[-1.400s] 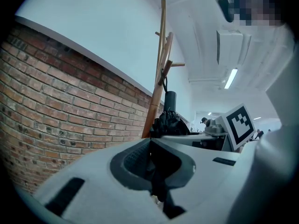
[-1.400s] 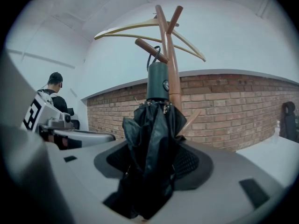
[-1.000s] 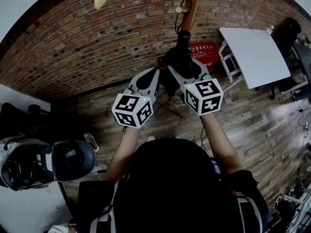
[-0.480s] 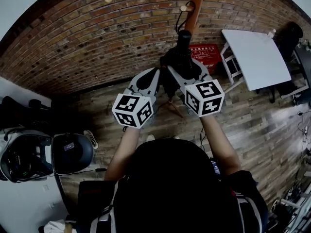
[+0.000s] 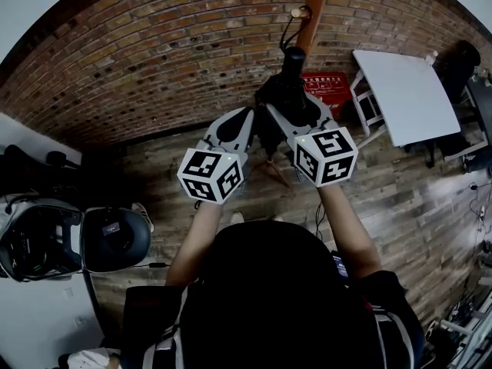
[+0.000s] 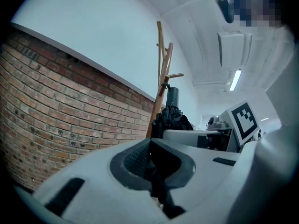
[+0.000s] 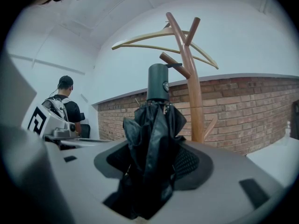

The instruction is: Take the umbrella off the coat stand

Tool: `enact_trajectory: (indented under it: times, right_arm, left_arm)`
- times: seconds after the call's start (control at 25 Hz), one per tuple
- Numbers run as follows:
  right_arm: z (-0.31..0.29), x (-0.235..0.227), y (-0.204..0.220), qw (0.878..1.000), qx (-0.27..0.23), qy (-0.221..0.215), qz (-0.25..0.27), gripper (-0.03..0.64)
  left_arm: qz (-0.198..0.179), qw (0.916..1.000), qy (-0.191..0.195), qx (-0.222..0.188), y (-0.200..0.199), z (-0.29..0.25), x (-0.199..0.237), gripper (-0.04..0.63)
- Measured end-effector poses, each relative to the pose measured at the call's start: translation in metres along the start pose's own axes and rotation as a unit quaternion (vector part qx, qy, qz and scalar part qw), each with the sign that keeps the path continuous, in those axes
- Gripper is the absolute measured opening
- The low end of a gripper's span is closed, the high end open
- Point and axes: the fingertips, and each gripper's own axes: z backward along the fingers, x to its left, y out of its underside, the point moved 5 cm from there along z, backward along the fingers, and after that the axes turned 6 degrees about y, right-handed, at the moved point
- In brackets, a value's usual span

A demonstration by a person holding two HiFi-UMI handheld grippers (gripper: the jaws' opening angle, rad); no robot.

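Observation:
A folded black umbrella [image 5: 281,91] stands upright against the wooden coat stand [image 5: 315,6], and its thin strap [image 5: 288,25] runs up to a peg. My right gripper [image 5: 280,112] is shut on the bunched canopy [image 7: 152,139], below the dark cylindrical handle [image 7: 158,83]. In the right gripper view the stand [image 7: 192,97] rises just behind the umbrella. My left gripper [image 5: 250,117] sits close beside the umbrella on its left, with jaws shut and nothing in them. The left gripper view shows its pads [image 6: 138,160] together, with the umbrella [image 6: 173,118] and stand [image 6: 161,85] ahead.
A wooden hanger [image 7: 145,38] rests on top of the stand. A brick wall [image 5: 154,60] is behind it. A red box [image 5: 327,83] and a white table [image 5: 407,91] stand to the right. A round dark device [image 5: 115,237] lies at the left. A person [image 7: 65,108] stands far off.
Both grippers and the umbrella keep nearly the same pose and grip. The head view has drifted a little, so the stand and table sit slightly further right.

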Motion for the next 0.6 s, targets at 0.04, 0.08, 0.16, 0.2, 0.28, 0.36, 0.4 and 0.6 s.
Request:
enact_trajectory:
  times: [0.04, 0.08, 0.16, 0.2, 0.28, 0.36, 0.4, 0.6]
  right_arm:
    - [0.000, 0.001, -0.001, 1.000, -0.001, 0.000, 0.000, 0.264]
    - [0.001, 0.002, -0.002, 1.000, -0.002, -0.001, -0.001, 0.264]
    - [0.001, 0.004, -0.003, 1.000, -0.004, -0.001, -0.002, 0.264]
    - [0.001, 0.005, -0.003, 1.000, -0.005, -0.001, -0.003, 0.264]
    - [0.001, 0.006, -0.003, 1.000, -0.004, 0.000, -0.005, 0.264]
    - [0.000, 0.007, -0.003, 1.000, -0.004, 0.001, -0.009, 0.264]
    - [0.000, 0.008, -0.003, 1.000, -0.005, 0.001, -0.012, 0.264]
    - [0.001, 0.012, -0.004, 1.000, -0.009, 0.005, -0.017, 0.264]
  left_arm:
    - [0.000, 1.0000, 0.000, 0.000, 0.000, 0.001, 0.000, 0.018]
    - [-0.001, 1.0000, 0.000, -0.001, -0.001, 0.003, 0.000, 0.018]
    - [-0.001, 1.0000, 0.001, -0.002, -0.003, 0.005, 0.000, 0.018]
    - [-0.002, 1.0000, 0.002, -0.003, -0.004, 0.006, -0.001, 0.018]
    - [-0.003, 1.0000, 0.005, -0.005, -0.006, 0.006, -0.001, 0.018]
    - [-0.004, 0.9999, 0.009, -0.006, -0.008, 0.007, -0.001, 0.018]
    - [-0.005, 0.9999, 0.010, -0.007, -0.009, 0.007, -0.001, 0.018]
    - [-0.007, 0.9998, 0.015, -0.007, -0.011, 0.012, 0.001, 0.018]
